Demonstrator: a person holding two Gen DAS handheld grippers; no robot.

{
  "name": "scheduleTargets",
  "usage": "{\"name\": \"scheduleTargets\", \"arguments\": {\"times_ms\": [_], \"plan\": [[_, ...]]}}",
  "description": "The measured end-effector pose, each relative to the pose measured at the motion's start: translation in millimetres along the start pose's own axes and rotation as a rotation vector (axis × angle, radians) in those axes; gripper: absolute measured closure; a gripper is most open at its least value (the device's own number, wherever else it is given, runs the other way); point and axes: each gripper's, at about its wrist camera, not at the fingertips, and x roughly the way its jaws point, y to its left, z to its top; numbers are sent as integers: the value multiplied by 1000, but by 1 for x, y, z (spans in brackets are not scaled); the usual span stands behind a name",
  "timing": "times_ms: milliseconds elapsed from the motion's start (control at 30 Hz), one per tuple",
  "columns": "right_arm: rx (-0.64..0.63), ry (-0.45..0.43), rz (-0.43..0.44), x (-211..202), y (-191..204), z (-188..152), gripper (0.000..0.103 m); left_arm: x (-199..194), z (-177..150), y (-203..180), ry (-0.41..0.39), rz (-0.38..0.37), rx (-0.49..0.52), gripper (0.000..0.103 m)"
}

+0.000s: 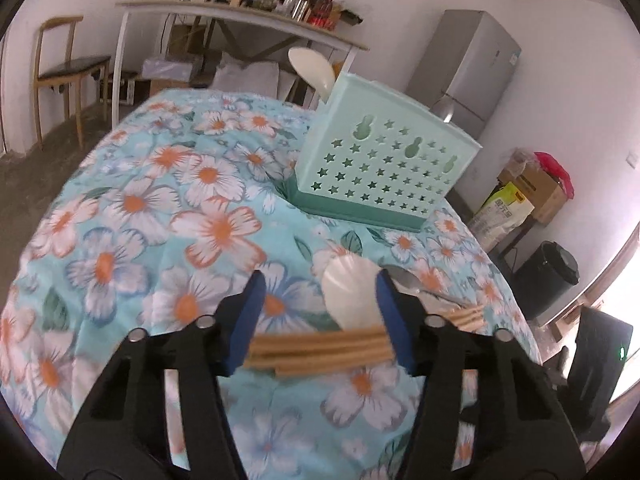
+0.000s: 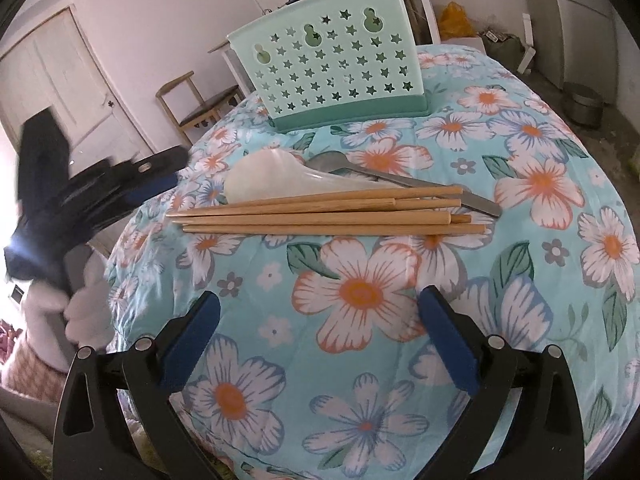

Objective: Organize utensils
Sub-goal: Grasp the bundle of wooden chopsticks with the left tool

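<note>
Left gripper (image 1: 318,316) first, from its own camera: its blue pads sit on either side of the wooden chopsticks (image 1: 320,350), which run crosswise between the jaws, and the pads look to be touching the bundle's ends (blur makes it hard to say whether they press). Just beyond the chopsticks lies a white spoon (image 1: 350,296), and beside that a metal spoon (image 1: 404,278) peeps out past the right pad. Farther from the chopsticks, on the flowered cloth (image 1: 160,208), stands a mint-green holder (image 1: 384,168) with star-shaped holes; a white spoon bowl (image 1: 312,68) and a metal one (image 1: 446,108) rise above its rim.

Right gripper (image 2: 320,336), in its own view, is spread wide over bare cloth with nothing between its pads. Beyond it the chopsticks (image 2: 320,214) lie flat in a row, the white spoon (image 2: 276,180) and metal spoon (image 2: 400,180) touching them on the far side. The holder (image 2: 332,64) stands upright well behind the chopsticks. Left of the chopsticks, the other gripper (image 2: 132,188) shows as a dark blur
</note>
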Motion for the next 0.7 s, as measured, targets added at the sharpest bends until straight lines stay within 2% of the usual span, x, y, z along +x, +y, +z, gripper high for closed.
{"name": "scheduleTargets", "arguments": {"times_ms": [67,167,233,400,567,700], "plan": [[6,-8,20,-1,-3,0,6,15,7,2,48,-29,-27,54],[12,-24,49,-1,-7,0,6,40,12,10,144,-35,-96,61],[11,-30,59,-1,-8,0,6,48,12,15,174,-35,-132,63],[0,-44,82,-2,-9,-1,6,58,13,15,212,-60,-150,64],[23,-53,107,-3,-13,-1,6,68,10,13,263,-76,-165,75],[26,-57,106,-4,-13,-1,6,74,7,5,269,-72,-150,89]]}}
